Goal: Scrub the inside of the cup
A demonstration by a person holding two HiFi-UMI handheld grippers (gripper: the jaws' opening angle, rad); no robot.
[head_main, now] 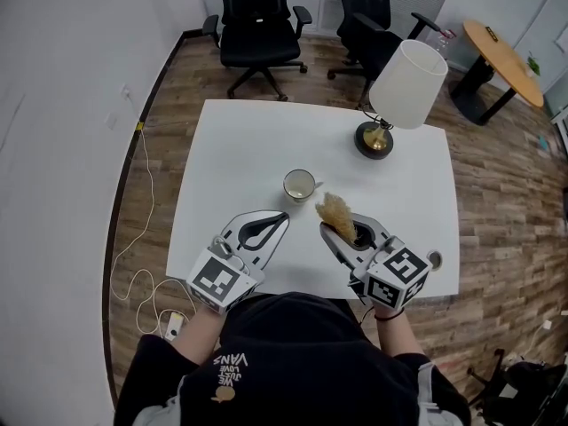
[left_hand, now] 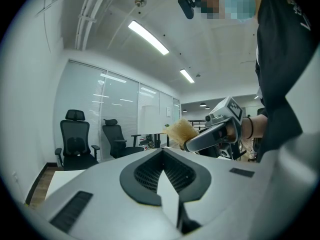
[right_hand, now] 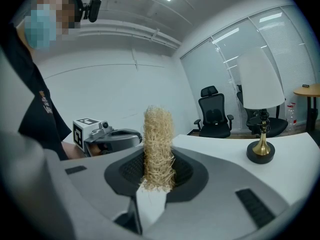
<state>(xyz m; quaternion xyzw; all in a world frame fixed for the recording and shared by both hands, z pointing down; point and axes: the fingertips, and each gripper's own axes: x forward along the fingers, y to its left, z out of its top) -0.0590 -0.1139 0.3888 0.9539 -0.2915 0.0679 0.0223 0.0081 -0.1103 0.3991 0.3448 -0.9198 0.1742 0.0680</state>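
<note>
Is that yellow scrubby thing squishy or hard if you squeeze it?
Probably springy, not hard: the scrubber is a loose tangle of fibres. It likely weighs little, standing upright from the right gripper pinching only its bottom. Its rough strands shouldn't slip.

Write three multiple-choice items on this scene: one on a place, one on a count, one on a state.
1. Where is the cup? A. on the table, near its middle; B. in the left claw; C. on the floor.
2. How many office chairs stand beyond the table? A. one; B. two; C. four.
3. The right claw is: A. open, empty; B. shut on the scrubber; C. shut on the cup.
Key: 1 A, it stands free on the white top; 2 B, two black ones show past the far edge; 3 B, straw-coloured fibres stick up between its jaws.
</note>
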